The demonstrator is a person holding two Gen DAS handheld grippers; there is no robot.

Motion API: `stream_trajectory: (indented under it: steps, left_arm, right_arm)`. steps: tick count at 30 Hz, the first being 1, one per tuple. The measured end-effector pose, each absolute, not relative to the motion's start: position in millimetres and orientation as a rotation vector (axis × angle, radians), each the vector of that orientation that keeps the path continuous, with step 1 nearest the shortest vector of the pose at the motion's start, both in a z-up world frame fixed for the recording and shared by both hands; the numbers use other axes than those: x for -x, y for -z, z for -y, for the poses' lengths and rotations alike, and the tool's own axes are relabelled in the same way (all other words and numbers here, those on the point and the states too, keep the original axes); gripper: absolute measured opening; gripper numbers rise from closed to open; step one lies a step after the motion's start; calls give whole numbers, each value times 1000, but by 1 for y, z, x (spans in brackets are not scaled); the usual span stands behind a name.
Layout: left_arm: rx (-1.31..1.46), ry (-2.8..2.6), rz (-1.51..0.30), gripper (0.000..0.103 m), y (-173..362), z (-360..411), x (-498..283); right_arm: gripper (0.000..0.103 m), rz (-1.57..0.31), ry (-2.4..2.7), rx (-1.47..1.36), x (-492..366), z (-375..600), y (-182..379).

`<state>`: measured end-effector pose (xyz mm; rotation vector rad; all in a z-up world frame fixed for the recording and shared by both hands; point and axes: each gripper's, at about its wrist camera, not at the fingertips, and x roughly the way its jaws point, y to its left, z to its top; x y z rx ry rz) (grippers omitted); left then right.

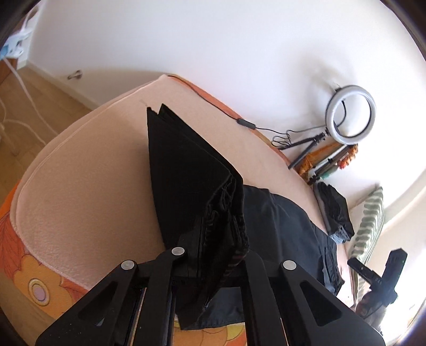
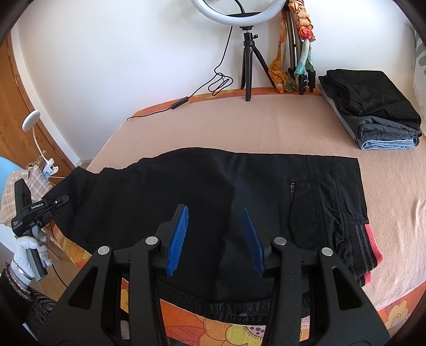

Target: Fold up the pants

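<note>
A: Where are the pants point(image 2: 226, 202)?

B: Spread across the pink blanket point(image 2: 266, 133) on the bed, black, lying sideways in the right wrist view. The waistband end, with its striped grey and red elastic, is at the right; the leg end runs off to the left, toward the bed's edge. The near edge hangs over the orange flowered sheet point(image 2: 218, 332).

A: And the left gripper point(image 1: 213, 255)?

B: Pinched tight on the pants. In its own view a thick bunch of black cloth stands up between the fingers, raised off the blanket in a tall peaked fold. The right wrist view shows that gripper point(image 2: 57, 201) at the far left, at the leg end, held by a hand point(image 2: 29, 250) in a pale knit glove.

A: The right gripper point(image 2: 217, 239)?

B: Its blue pads point(image 2: 178, 239) are spread wide, with nothing between them. It sits over the middle of the pants near the front edge; I can't tell whether the tips touch the cloth.

A: What else is around?

B: A stack of folded clothes point(image 2: 370, 117) sits at the far right corner of the bed, black on top, grey and denim under it, well apart from the pants. A ring light point(image 2: 237, 13) on a small tripod stands against the white wall, its cable trailing left along the bed's far edge. A colourful umbrella point(image 2: 300, 53) leans beside it.
</note>
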<state>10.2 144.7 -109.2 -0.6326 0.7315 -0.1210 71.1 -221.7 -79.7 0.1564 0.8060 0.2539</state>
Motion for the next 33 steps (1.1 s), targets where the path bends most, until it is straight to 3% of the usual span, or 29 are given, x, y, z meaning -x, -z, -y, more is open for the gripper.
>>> stream_trajectory:
  steps: [6, 20, 30, 33]
  left_arm:
    - [439, 238, -743, 3, 97, -86, -23]
    - [411, 315, -739, 3, 97, -61, -17]
    - [440, 354, -732, 3, 100, -58, -18]
    - [447, 374, -735, 3, 99, -53, -17]
  right_arm:
    - [45, -856, -330, -204, -79, 218, 86]
    - [63, -1088, -724, -488, -169, 101, 119]
    - [63, -1199, -762, -631, -216, 29, 161]
    - [43, -1173, -755, -615, -218, 23, 156]
